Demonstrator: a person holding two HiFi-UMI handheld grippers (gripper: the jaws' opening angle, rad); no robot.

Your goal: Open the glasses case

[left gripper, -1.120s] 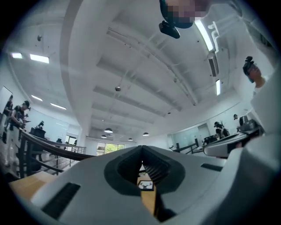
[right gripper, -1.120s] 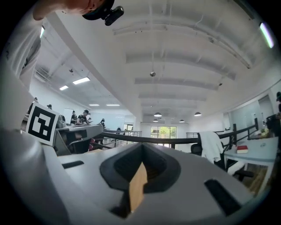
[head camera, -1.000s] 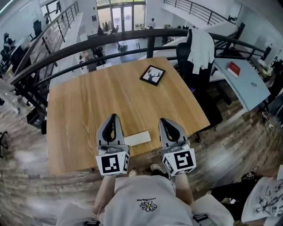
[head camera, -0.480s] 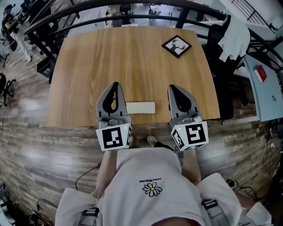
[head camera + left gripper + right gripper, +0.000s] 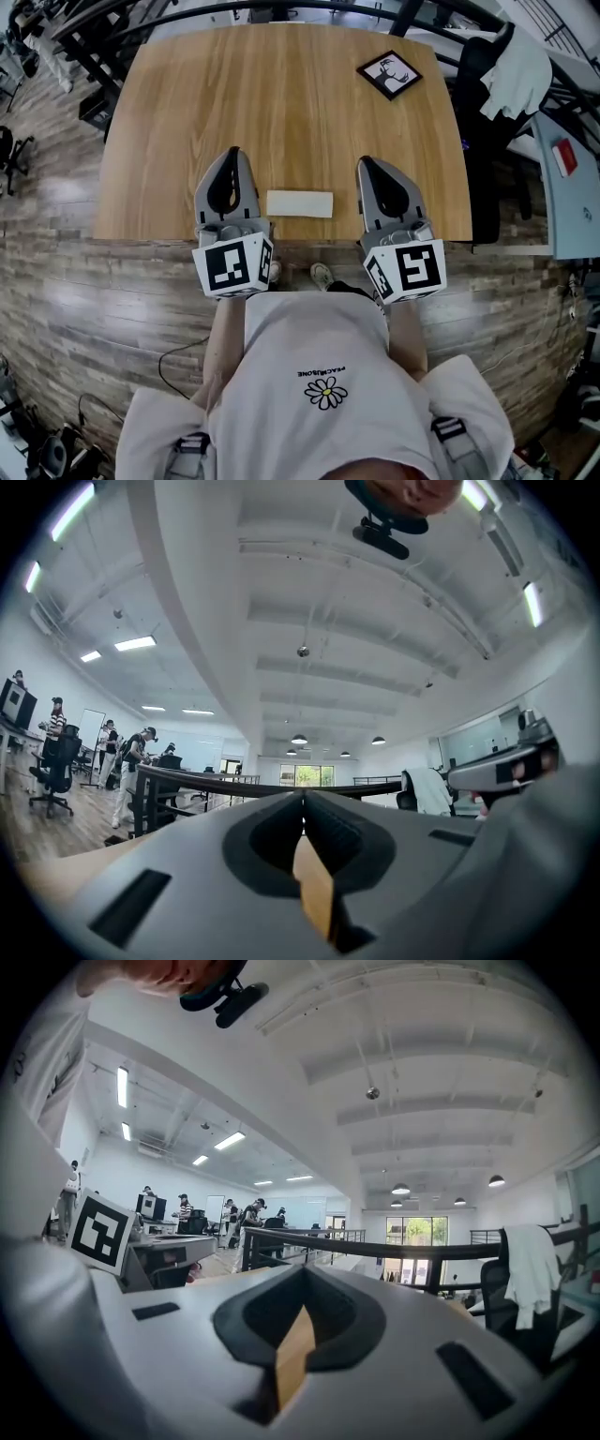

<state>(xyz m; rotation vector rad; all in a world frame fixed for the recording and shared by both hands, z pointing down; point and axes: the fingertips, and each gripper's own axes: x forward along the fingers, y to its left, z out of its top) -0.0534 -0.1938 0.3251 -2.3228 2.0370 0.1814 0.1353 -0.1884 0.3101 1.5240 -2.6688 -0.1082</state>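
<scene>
The glasses case [image 5: 299, 203] is a flat white oblong lying shut on the wooden table [image 5: 281, 103], close to its front edge. My left gripper [image 5: 232, 152] hovers just left of the case and my right gripper [image 5: 364, 161] just right of it, both pointing away from me. Neither touches the case. In the left gripper view the left gripper [image 5: 302, 797] has its jaws pressed together with nothing between them. The right gripper [image 5: 302, 1269] looks the same in its own view. The case is hidden in both gripper views.
A black-framed deer picture [image 5: 389, 74] lies at the table's far right corner. A dark chair draped with a white garment [image 5: 514, 70] stands to the right, beside a pale desk with a red book [image 5: 563, 155]. A black railing runs behind the table.
The head view has tipped further down, so the table sits higher in the picture. Both grippers have sunk a little towards the front edge. The case lies where it was.
</scene>
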